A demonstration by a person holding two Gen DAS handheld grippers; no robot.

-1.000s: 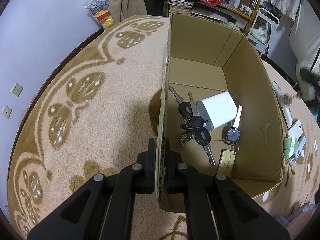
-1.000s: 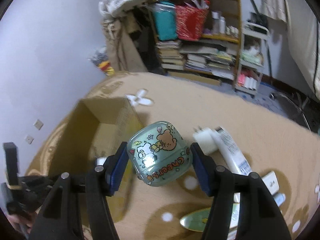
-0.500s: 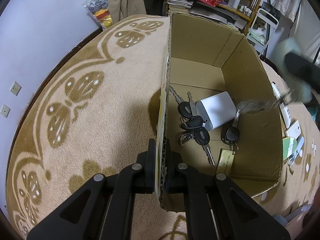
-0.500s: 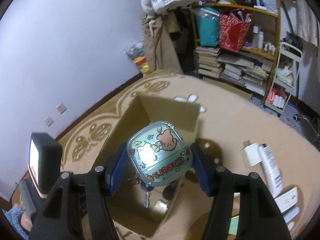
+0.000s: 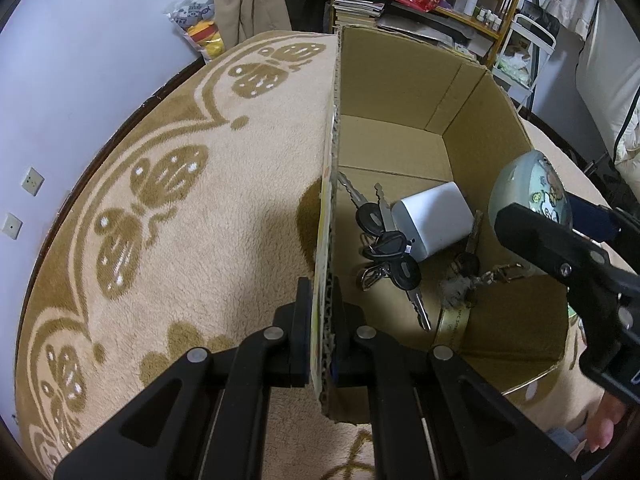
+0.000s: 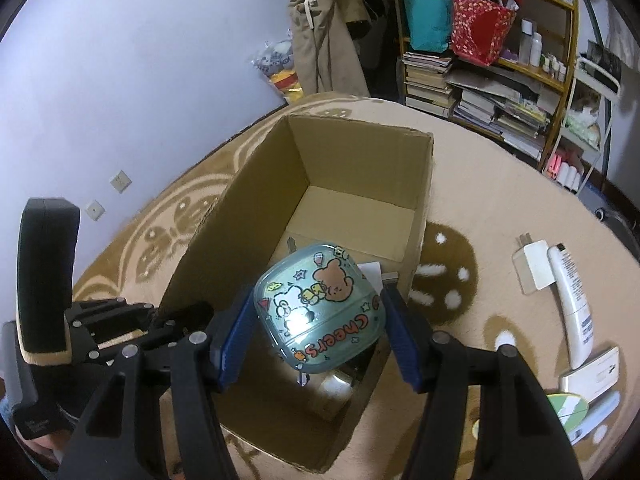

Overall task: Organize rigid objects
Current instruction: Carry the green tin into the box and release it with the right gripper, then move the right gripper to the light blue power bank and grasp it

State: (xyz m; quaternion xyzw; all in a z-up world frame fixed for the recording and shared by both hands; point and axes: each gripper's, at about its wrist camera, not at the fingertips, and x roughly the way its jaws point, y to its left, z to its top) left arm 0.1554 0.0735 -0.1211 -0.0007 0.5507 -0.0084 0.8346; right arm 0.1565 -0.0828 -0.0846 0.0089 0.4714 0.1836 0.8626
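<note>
Placing step: the right tongs (image 6: 318, 326) pinch the green cartoon case (image 6: 320, 308) above the cardboard box (image 6: 352, 152); the left tongs (image 5: 321, 318) clamp the box's wall. Next, lowering and releasing beside the keys (image 5: 386, 248).

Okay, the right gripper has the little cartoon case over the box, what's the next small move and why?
Probably lower the right gripper a little, then open it. The cartoon case hangs above the cardboard box, whose wall the left gripper pinches; keys and a white charger lie below.
</note>
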